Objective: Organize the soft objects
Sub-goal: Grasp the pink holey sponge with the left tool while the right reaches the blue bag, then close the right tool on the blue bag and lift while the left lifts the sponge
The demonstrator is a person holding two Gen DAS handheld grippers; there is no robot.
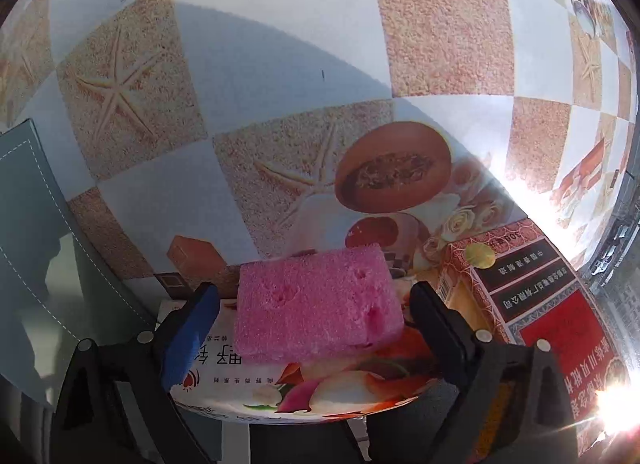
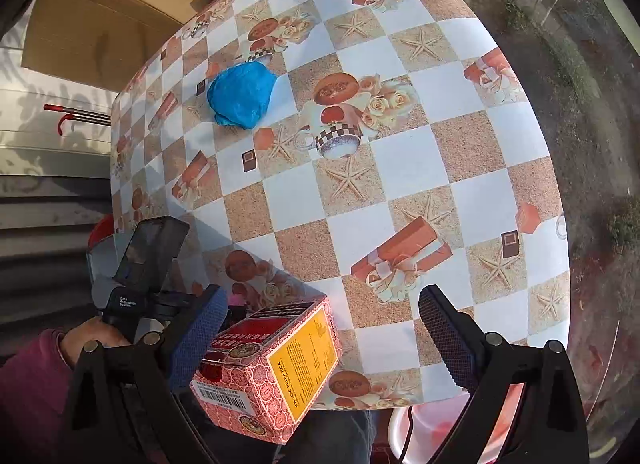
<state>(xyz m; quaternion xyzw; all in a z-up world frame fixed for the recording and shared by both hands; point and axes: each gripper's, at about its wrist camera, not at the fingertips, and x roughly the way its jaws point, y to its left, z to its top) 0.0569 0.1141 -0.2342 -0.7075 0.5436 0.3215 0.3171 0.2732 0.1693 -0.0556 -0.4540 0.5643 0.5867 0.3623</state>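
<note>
With the left gripper open wide around the pink sponge, which lies on a printed pack just left of the red box, close gently and centred on it, while the right gripper waits open, empty.

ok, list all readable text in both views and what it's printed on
"Data Acquisition System": left gripper's handle.
"NIN JIOM PEI PA KOA": yellow panel of the red patterned box; its fine print and barcode digits are too small.
Chinese print on the box top and the flat packet: upside down, not legible.
</note>
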